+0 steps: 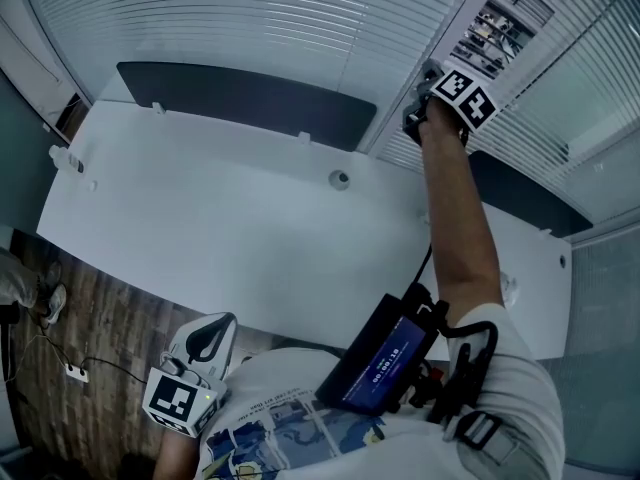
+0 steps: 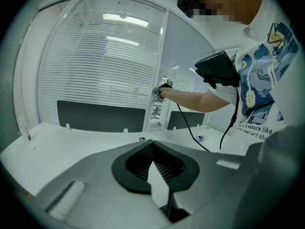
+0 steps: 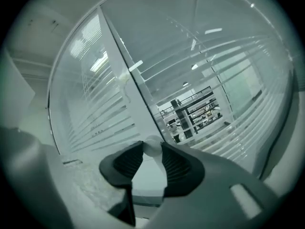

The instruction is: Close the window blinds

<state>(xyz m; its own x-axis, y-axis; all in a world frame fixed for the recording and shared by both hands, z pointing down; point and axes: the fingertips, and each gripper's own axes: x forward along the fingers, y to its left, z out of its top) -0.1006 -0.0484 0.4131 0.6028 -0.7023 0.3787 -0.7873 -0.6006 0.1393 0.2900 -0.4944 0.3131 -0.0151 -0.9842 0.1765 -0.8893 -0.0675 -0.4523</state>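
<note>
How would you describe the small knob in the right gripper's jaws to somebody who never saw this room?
Behind the white desk stands a wall of window blinds, split by a pale upright post. On that post sits a small round white knob, the only round thing there, pinched by the right gripper.

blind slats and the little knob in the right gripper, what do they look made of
Blind slats: thin, pale, dead-straight strips with a soft sheen under the lights, so likely painted aluminium, possibly plastic.
Knob: small, round, smooth and plain white, so probably moulded plastic, though the look alone cannot settle it.
</note>
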